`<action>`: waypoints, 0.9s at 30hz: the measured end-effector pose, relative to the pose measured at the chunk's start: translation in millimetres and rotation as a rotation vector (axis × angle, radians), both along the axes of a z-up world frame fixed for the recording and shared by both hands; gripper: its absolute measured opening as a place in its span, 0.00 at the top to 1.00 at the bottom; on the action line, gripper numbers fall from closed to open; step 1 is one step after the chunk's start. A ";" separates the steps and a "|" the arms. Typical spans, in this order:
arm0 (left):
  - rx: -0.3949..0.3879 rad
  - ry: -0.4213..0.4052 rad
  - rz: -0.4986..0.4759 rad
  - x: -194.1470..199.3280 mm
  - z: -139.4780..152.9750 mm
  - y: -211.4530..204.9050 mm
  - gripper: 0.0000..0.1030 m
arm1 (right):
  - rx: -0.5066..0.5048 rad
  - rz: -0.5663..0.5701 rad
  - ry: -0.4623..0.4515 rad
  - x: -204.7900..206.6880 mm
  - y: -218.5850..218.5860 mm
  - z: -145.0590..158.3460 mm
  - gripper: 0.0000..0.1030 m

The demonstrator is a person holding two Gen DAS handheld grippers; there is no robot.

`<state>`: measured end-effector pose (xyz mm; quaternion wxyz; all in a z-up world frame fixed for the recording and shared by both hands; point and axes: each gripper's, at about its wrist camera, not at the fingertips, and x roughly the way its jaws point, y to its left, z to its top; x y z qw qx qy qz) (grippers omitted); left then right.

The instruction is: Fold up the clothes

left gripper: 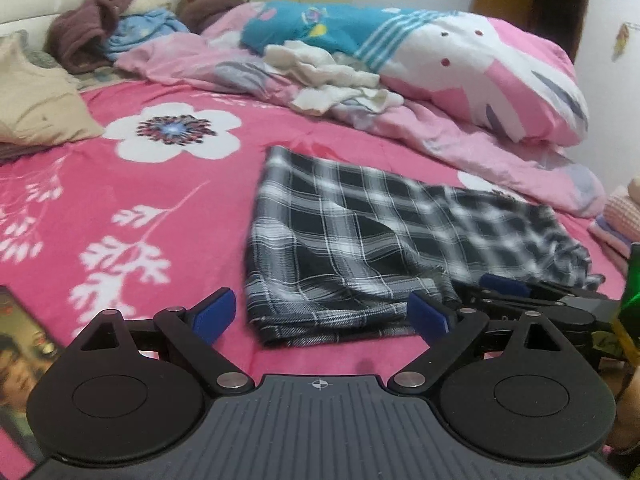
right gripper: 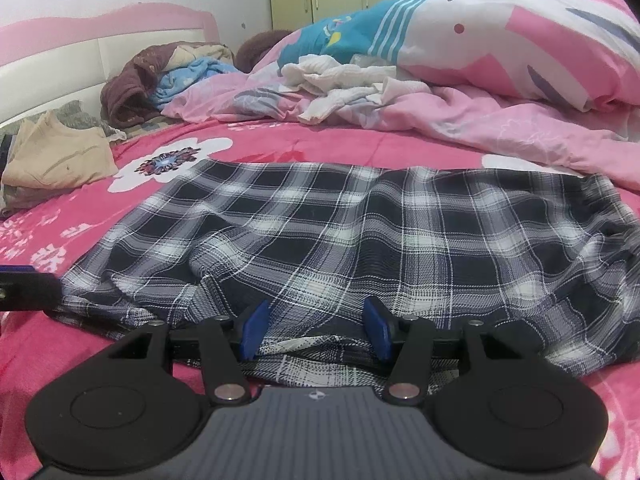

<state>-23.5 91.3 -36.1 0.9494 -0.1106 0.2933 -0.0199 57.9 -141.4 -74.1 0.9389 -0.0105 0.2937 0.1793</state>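
Note:
A black-and-white plaid garment (left gripper: pixel 360 248) (right gripper: pixel 360 232) lies spread flat on the pink flowered bedsheet (left gripper: pixel 140 208). My left gripper (left gripper: pixel 320 316) is open wide just over the garment's near left corner, its blue pads clear of the cloth. My right gripper (right gripper: pixel 316 330) sits at the garment's near hem. Its pads stand apart on either side of a low bunch of plaid cloth and do not pinch it. In the left wrist view the right gripper (left gripper: pixel 516 292) rests on the cloth's near right edge. The left gripper's finger (right gripper: pixel 24 284) shows at the right wrist view's left edge.
Folded beige clothes (left gripper: pixel 36 100) (right gripper: pixel 60 156) lie at the left. Crumpled white clothes (left gripper: pixel 332 76) (right gripper: pixel 344 80) rest on a rumpled pink quilt (left gripper: pixel 500 92) at the back. Maroon and blue laundry (left gripper: pixel 104 28) is heaped by the headboard. Folded pink cloth (left gripper: pixel 624 216) lies far right.

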 end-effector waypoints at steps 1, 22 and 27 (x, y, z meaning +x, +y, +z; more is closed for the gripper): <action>0.003 -0.002 0.011 -3.8 2.7 0.7 0.10 | 0.002 0.000 0.001 0.0 -0.3 0.2 0.46; -0.177 0.086 0.125 20.7 67.3 82.4 0.13 | -0.285 0.608 -0.286 -67.6 109.7 31.2 0.43; -0.170 0.088 0.124 24.5 76.9 84.9 0.13 | -0.403 0.730 -0.297 -72.4 135.8 13.9 0.43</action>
